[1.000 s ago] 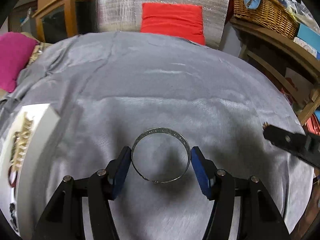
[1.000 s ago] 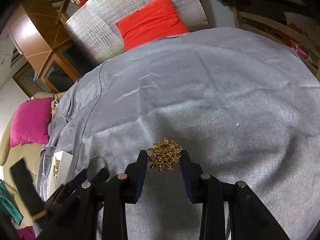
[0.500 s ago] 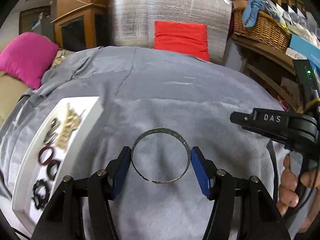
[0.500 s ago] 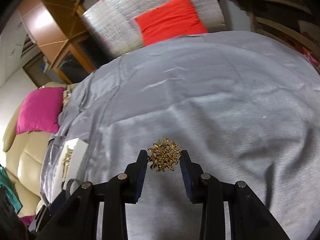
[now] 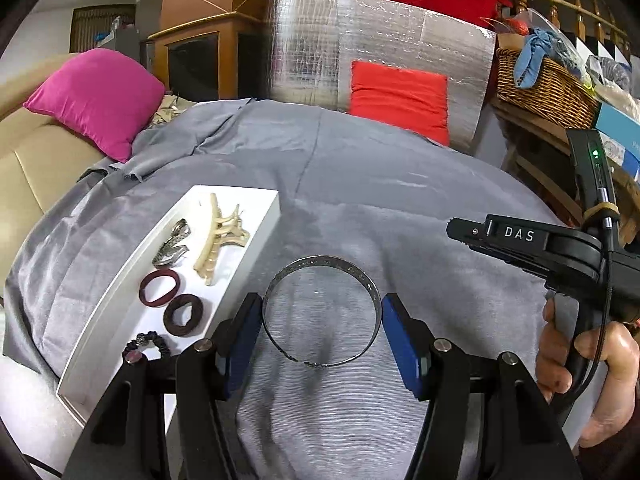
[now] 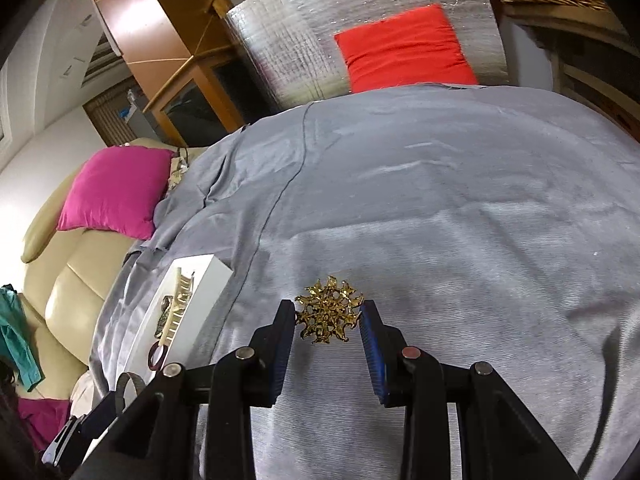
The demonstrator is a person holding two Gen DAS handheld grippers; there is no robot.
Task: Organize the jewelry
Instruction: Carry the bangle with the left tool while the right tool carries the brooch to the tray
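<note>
My left gripper [image 5: 322, 312] is shut on a thin silver bangle [image 5: 320, 263], which it holds above the grey cloth. A gold filigree brooch [image 6: 329, 315] sits clamped between the blue pads of my right gripper [image 6: 329, 318]. To the left lies a white tray [image 5: 262, 230] holding a cream hair claw [image 5: 218, 236], a silver patterned clip [image 5: 173, 244], two maroon hair rings [image 5: 159, 289] and a black scrunchie [image 5: 146, 341]. In the right wrist view the same tray [image 6: 200, 306] lies low on the left. The right tool's body [image 5: 532, 244] and the hand holding it show at the left wrist view's right edge.
Grey cloth [image 5: 380, 200] covers the round surface. A pink cushion [image 5: 98, 98] rests on a beige sofa at left. Behind stand a silver foil panel with a red cushion [image 5: 398, 98], a wooden cabinet, and a wicker basket [image 5: 540, 88] on a shelf at right.
Both grippers have swung left over the cloth with their items held. The tray has come well into the left wrist view, and the right tool and its hand have appeared at its right.
</note>
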